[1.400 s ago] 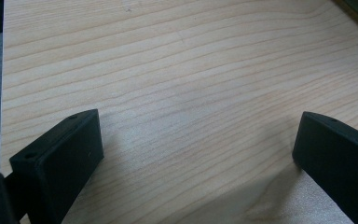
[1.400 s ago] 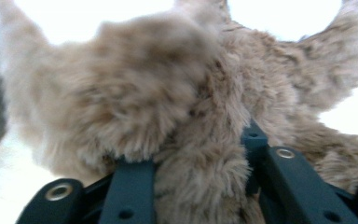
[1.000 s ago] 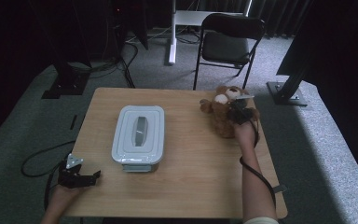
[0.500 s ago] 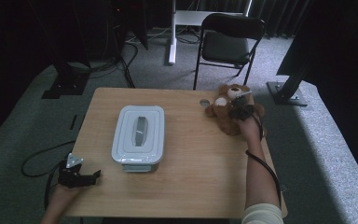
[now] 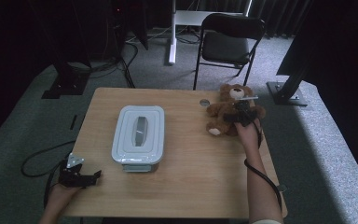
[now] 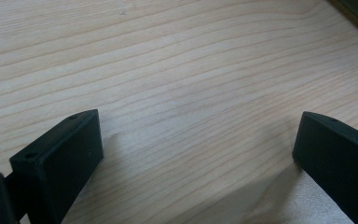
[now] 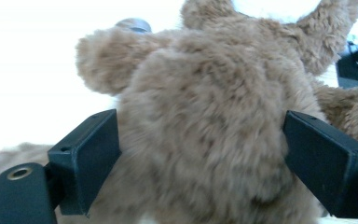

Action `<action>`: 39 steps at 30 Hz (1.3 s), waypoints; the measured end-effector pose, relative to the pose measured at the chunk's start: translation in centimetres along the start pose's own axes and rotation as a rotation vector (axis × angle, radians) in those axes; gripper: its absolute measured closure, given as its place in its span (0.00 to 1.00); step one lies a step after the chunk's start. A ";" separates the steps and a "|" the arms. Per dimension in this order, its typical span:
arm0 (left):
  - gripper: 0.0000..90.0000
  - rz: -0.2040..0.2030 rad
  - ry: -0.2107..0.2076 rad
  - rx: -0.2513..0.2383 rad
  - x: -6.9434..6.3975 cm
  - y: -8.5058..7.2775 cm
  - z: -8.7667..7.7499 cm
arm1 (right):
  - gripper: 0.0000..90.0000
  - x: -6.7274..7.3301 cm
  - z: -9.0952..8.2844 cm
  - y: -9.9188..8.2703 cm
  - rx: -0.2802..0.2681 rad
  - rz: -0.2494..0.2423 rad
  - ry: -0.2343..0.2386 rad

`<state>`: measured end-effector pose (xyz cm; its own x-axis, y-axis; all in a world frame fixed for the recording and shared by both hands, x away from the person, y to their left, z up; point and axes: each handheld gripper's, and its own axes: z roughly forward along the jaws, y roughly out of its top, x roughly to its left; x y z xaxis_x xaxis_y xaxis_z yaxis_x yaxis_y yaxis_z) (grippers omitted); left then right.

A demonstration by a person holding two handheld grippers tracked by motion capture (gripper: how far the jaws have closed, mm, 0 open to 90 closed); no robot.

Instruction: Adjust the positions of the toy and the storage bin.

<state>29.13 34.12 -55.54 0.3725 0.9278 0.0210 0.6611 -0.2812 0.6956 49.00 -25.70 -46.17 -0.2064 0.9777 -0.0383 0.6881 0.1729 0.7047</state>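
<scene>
Right hand-held gripper [image 7: 200, 154] had just been opening, its jaws spread either side of the teddy bear [image 5: 230, 109] at the worktop's [image 5: 191, 186] far right; release looked in hand; next, drawing clear without snagging fur.

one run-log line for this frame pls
right tongs: jaws just opened wide, astride teddy bear at table far right | left tongs: open over bare wood, near left | lidded container: untouched, centre

We see the lidded pale rectangular plastic box [image 5: 139, 134] mid-table [image 5: 191, 182], the brown plush teddy bear [image 5: 223, 112] at the far right corner, and a folding chair [image 5: 228, 42] beyond.
</scene>
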 end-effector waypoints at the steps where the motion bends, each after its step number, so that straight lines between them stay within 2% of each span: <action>1: 0.02 -0.001 0.001 0.009 0.0 0.2 0.0 | 0.13 0.1 -0.3 0.0 -0.004 -0.008 0.013; 5: 0.02 -0.004 0.004 0.010 0.0 0.7 0.1 | 0.14 0.8 -1.5 0.1 -0.044 -0.018 0.069; 9: 0.02 -0.020 -0.006 -0.013 0.1 1.4 0.0 | 0.14 2.3 -2.6 0.4 -0.098 -0.043 0.097; 12: 0.02 -0.024 0.004 -0.024 0.1 2.1 0.1 | 0.14 3.6 -2.9 0.6 -0.079 -0.052 0.150; 16: 0.02 -0.038 -0.005 -0.041 0.1 3.0 0.4 | 0.14 5.4 -2.9 0.6 -0.091 -0.060 0.222; 20: 0.02 -0.027 -0.008 -0.047 0.0 3.9 0.8 | 0.14 7.0 -2.4 0.2 -0.096 -0.076 0.253; 23: 0.02 -0.021 -0.008 -0.052 -0.1 4.5 1.1 | 0.14 8.3 -1.7 -0.2 -0.078 -0.101 0.271; 27: 0.02 -0.025 -0.016 -0.058 -0.1 5.2 1.7 | 0.14 9.9 -0.7 -1.2 -0.073 -0.104 0.316; 28: 0.02 -0.025 -0.016 -0.058 -0.1 5.2 1.7 | 0.14 9.9 -0.7 -1.2 -0.073 -0.104 0.316; 29: 0.02 -0.032 -0.023 -0.059 -0.2 5.4 2.1 | 0.14 11.0 -0.1 -1.8 -0.072 -0.121 0.335; 31: 0.02 -0.022 -0.024 -0.051 -0.4 5.6 2.4 | 0.14 11.6 0.2 -2.2 -0.079 -0.131 0.338; 34: 0.02 -0.008 -0.028 -0.047 -0.7 5.8 2.8 | 0.14 12.8 0.8 -2.8 -0.118 -0.153 0.315; 35: 0.02 0.012 -0.025 -0.040 -0.9 5.8 3.0 | 0.14 13.1 0.9 -2.9 -0.125 -0.149 0.318; 39: 0.02 0.017 -0.032 -0.034 -1.1 6.2 3.6 | 0.14 14.5 1.9 -3.1 -0.127 -0.130 0.328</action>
<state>35.11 30.47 -53.84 0.4043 0.9145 0.0108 0.6320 -0.2880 0.7195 45.18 -11.84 -50.22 -0.5127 0.8547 0.0810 0.5541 0.2574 0.7917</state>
